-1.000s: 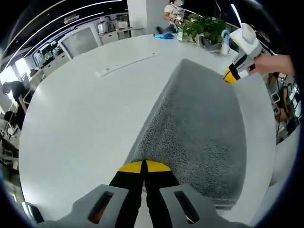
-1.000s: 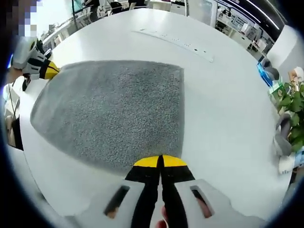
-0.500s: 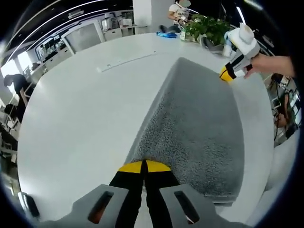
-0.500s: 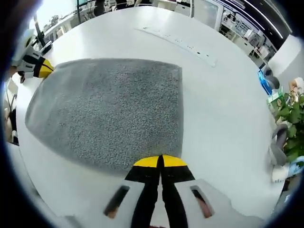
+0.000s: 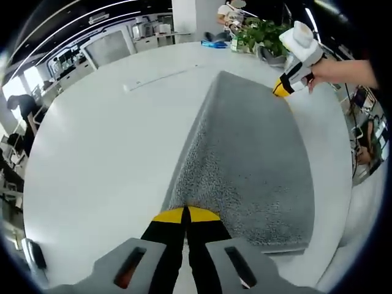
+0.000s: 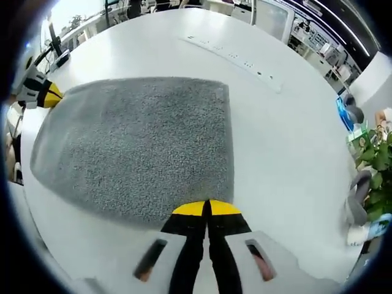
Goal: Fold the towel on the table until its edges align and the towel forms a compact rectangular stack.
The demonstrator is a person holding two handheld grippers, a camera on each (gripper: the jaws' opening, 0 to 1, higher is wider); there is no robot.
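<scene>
Grey towel (image 5: 245, 159) flat on white counter (image 5: 104, 153); left gripper (image 5: 185, 214), right gripper (image 6: 207, 208) pinch adjacent corners, jaws closed. Folding apparently unfinished.

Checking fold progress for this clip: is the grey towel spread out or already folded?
Folded at least once: the grey towel lies flat on the white table, its near edge showing stacked layers. Fold count: cannot tell.

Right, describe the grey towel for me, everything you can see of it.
The towel is grey with a nubby, looped pile, like terry cloth. It lies flat on the round white table, spread as a rough rectangle, with a layered edge suggesting it is already folded once. The right gripper is shut on one corner, and the left gripper is shut on the neighbouring corner along the same edge. Nothing else touches it.
</scene>
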